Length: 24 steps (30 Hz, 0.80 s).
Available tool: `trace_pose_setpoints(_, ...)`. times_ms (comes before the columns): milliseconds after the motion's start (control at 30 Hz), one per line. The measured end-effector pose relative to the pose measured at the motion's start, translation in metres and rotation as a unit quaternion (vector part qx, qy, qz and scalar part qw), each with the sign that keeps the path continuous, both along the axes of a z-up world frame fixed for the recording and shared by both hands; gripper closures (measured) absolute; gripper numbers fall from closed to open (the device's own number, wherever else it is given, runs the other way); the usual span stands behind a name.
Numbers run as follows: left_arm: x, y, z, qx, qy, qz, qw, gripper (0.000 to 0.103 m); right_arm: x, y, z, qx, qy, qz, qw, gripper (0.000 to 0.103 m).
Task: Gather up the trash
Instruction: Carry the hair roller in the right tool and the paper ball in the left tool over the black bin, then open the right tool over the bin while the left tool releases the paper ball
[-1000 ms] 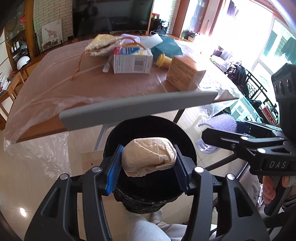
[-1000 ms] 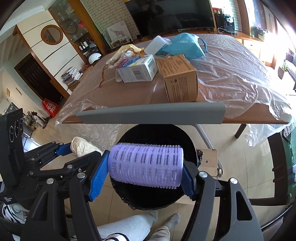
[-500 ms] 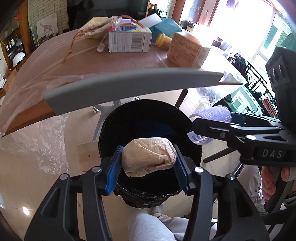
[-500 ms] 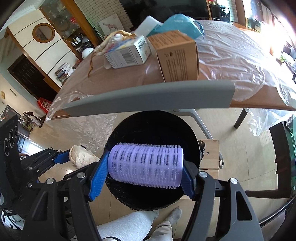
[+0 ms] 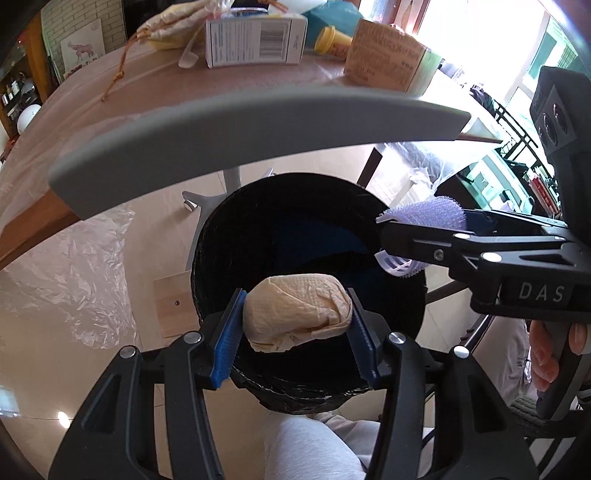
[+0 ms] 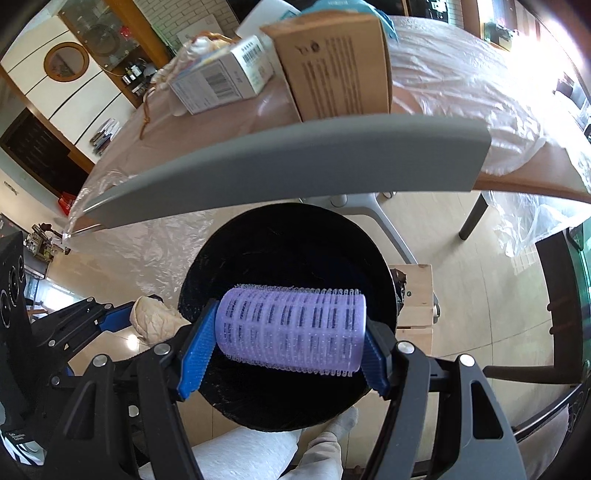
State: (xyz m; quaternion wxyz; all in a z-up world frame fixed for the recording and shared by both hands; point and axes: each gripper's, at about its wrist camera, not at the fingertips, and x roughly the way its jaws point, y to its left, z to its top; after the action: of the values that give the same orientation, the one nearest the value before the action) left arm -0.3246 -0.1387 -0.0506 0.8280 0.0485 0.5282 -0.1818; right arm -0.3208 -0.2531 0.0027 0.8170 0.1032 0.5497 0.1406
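My left gripper [image 5: 295,328] is shut on a crumpled beige paper wad [image 5: 297,317] and holds it over the near rim of a round black trash bin [image 5: 221,236] on the floor. My right gripper [image 6: 290,341] is shut on a purple hair roller [image 6: 291,328] and holds it over the same bin [image 6: 288,236]. In the left wrist view the right gripper [image 5: 391,240] reaches in from the right with the roller [image 5: 424,214] over the bin's right rim. In the right wrist view the wad [image 6: 153,319] shows at the bin's left rim.
A plastic-covered wooden table [image 5: 74,110] stands beyond the bin, with a white carton [image 5: 255,37], a brown cardboard box [image 6: 332,62], a drawstring pouch [image 5: 173,26], a yellow cup [image 5: 330,37] and a teal bag. A grey bar [image 6: 295,158] crosses both views. The person's legs [image 5: 306,446] are below.
Both grippers have tilted down and moved closer over the bin, still holding the wad and the roller. The bin fills more of each view; the table has shifted up.
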Motion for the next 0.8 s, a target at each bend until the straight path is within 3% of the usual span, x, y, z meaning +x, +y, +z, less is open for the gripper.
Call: trace_pose_setpoints(800, 0.019, -0.005, -0.039, 0.034, 0.032, -0.028, 0.9985, 0.050, 0.006, 0.009, -0.037, -0.016, 0.038, -0.023, 0.999, 0.036)
